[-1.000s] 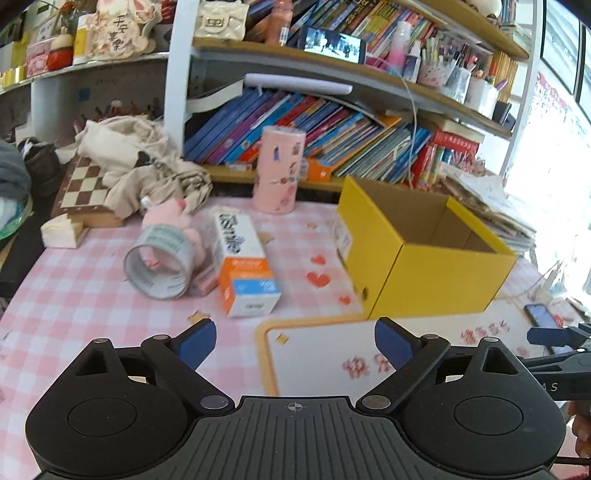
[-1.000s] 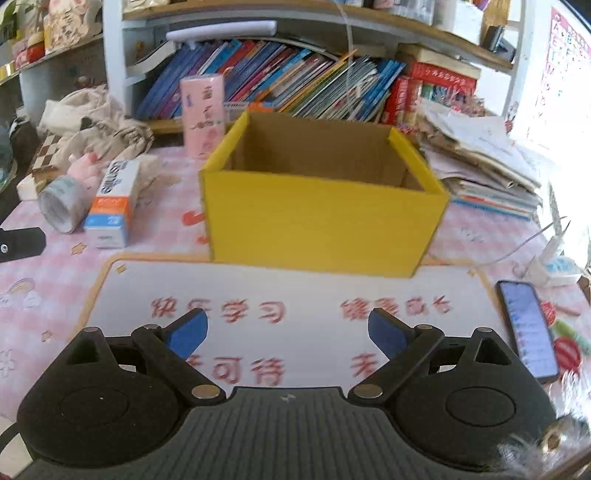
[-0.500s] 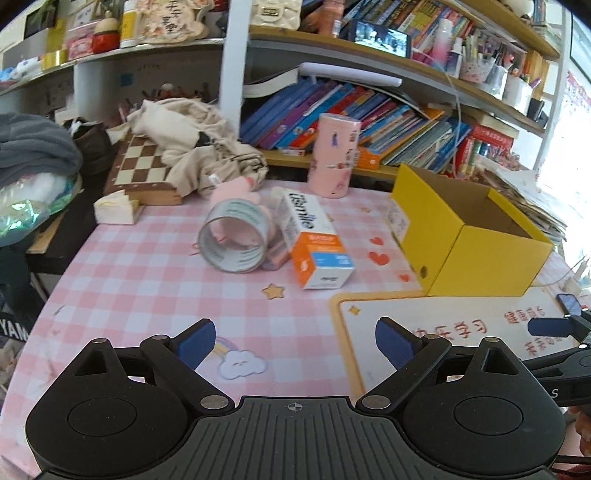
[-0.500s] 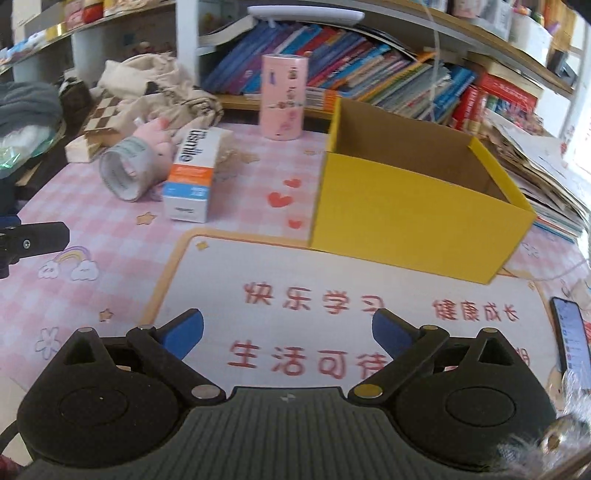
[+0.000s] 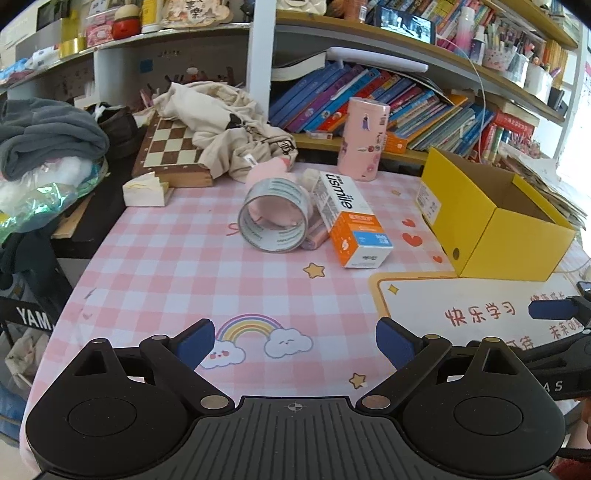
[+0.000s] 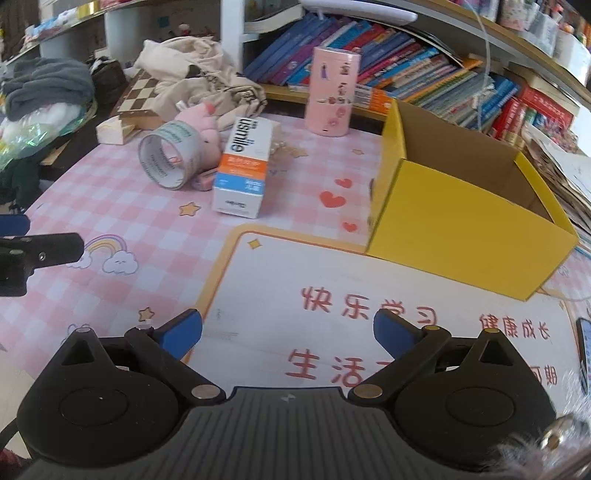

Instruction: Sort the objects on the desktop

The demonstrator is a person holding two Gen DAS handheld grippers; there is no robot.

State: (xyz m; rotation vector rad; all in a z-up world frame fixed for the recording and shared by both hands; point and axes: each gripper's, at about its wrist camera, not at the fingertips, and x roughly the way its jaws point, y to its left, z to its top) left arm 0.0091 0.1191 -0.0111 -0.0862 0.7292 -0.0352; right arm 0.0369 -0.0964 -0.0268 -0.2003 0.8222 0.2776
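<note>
Both my left gripper (image 5: 295, 338) and right gripper (image 6: 288, 326) are spread and empty, and I'd take the usmile box (image 5: 349, 218), lying mid-table against the tape roll (image 5: 274, 216), across its narrow sides: light, stiff cardboard, probably slick, then into the yellow box (image 5: 491, 221).

Across the top of the frame runs a bookshelf (image 5: 424, 70) packed with leaning books (image 5: 406, 107), with a small screen (image 5: 406, 24) glowing on the upper board. At upper left a chessboard (image 5: 173, 147) lies under a crumpled beige cloth bag (image 5: 221, 122). Further left sits a grey folded garment (image 5: 48, 136) above shiny plastic wrap (image 5: 37, 199). A pink checked tablecloth (image 5: 166, 277) printed with a rainbow (image 5: 251, 328) fills the middle. At lower right lies a white mat (image 6: 369, 295) with red characters, and a phone (image 6: 583, 354) shows at the right edge.
</note>
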